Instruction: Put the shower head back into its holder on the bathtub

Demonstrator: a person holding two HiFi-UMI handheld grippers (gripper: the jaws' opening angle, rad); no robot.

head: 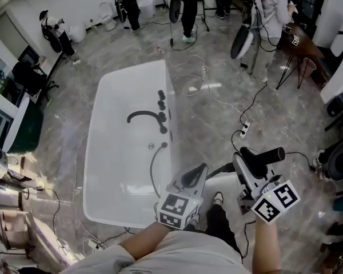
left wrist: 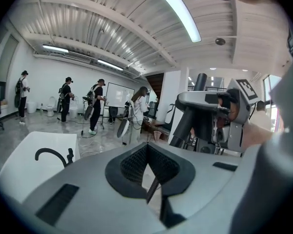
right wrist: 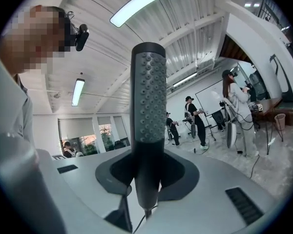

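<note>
Shower head [head: 267,154] sits clamped in the right gripper [right wrist: 147,173] at the near right of the scene, well clear of the bathtub [head: 111,170] and out over the grey marble floor [head: 217,90]. It is a dark stick-shaped piece with rows of small nubs down one face. In the right gripper view it stands upright between the two dark pads, which press on its lower end, so the jaws are held partly apart by its width. The left gripper [left wrist: 147,149] is just to the left, near the bathtub's near right corner. Its jaws are drawn in until the tips meet, and the ribbed hose [head: 152,173] shows in the narrow gap between the pads lower down — caught there, as far as the left gripper view lets one judge. From that gripper the hose curves back along the inside of the bathtub to a black fitting [head: 164,145] on the right rim. Farther along the same rim stands a row of black knobs [head: 161,104], with the curved black spout [head: 140,114] reaching left over the white basin. At the far side of the room several people [head: 188,4] stand among cables and stands.
</note>
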